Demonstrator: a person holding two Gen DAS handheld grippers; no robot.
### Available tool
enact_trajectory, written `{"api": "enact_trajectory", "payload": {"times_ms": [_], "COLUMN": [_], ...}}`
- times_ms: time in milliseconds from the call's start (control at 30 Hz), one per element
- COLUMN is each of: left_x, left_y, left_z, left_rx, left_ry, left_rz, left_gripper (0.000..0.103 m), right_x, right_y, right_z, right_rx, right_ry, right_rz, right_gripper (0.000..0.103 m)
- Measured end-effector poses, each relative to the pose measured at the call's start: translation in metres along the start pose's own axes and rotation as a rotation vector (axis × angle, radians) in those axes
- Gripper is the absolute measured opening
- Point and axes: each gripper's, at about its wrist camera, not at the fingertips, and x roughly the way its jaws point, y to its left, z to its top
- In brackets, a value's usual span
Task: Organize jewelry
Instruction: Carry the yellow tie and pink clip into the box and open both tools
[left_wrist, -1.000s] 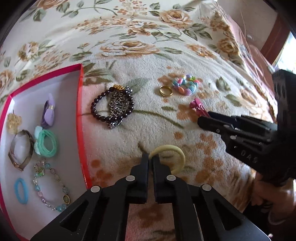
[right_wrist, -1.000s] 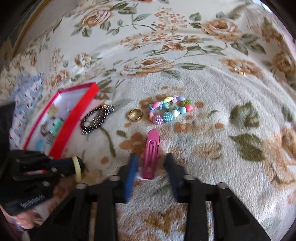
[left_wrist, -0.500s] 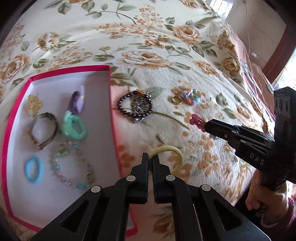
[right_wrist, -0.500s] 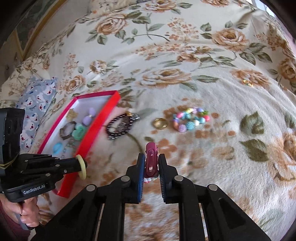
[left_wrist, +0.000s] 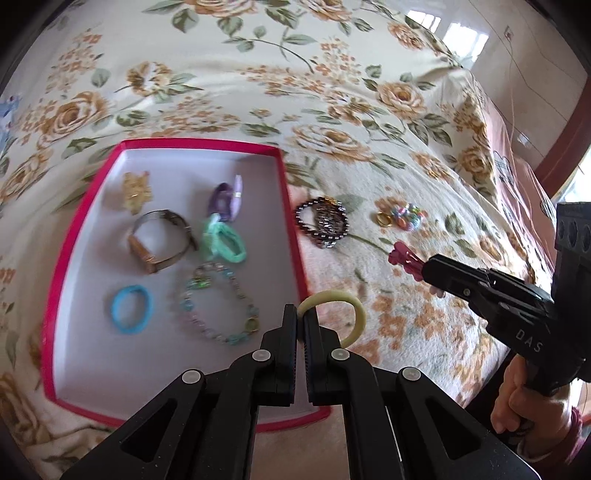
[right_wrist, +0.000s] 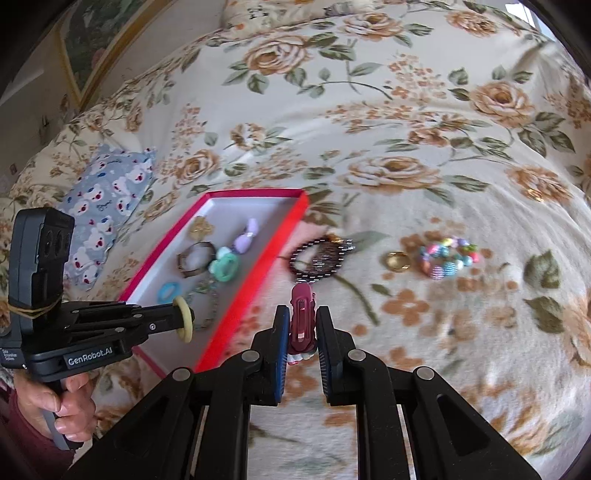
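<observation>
A: Left gripper (left_wrist: 300, 320) is pinching the pale yellow rubber hair ring (left_wrist: 341, 306), hanging over the red-rimmed white tray's (left_wrist: 291, 229) near right edge; open floor at ten o'clock.

B: Right gripper (right_wrist: 300, 334), jaws just closing, is clamping the magenta plastic hair clip (right_wrist: 302, 317), long axis pointing twelve, tray at ten. Left is nearer.

Tray (left_wrist: 291, 206) lies left of bracelet (left_wrist: 321, 225) on blanket (left_wrist: 369, 110).

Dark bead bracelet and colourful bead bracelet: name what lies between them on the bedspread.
A gold ring lies between the dark bead bracelet and the colourful bead bracelet, seen best in the right wrist view.
</observation>
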Motion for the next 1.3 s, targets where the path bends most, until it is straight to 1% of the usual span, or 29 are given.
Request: {"api": "enact_trajectory", "payload": {"times_ms": [500,767,1067,1167,1300], "left_x": [-0.043,-0.054,-0.050,-0.043,-0.033], "left_y": [0.046,0.073,0.094,0.099,0.106], "left_z": [-0.019,-0.028,-0.029,-0.024,-0.016], "left_rx": [-0.097,-0.149,-0.196,-0.196,-0.185], "left_ry": [-0.036,-0.040,-0.026,-0.020,-0.016], "left_rz": [0.063,0.104,0.133,0.145,0.184], "left_gripper": [0.002,0.002,0.002,0.002,0.002], "right_x": [0.014,0.031,0.056,0.065,0.073], "right_y": [0.055,0.084,0.100,0.101,0.101], "right_z": [0.003,0.002,-0.001,0.001,0.004], "right_rx": [-0.076,-0.118,-0.141,-0.146,-0.140], "right_ry": [0.020,0.046,0.082,0.086,0.089], "right_rz": [0.097,0.149,0.162,0.157,0.158], "right_gripper": [0.014,0.014,0.014,0.014,0.014]}}
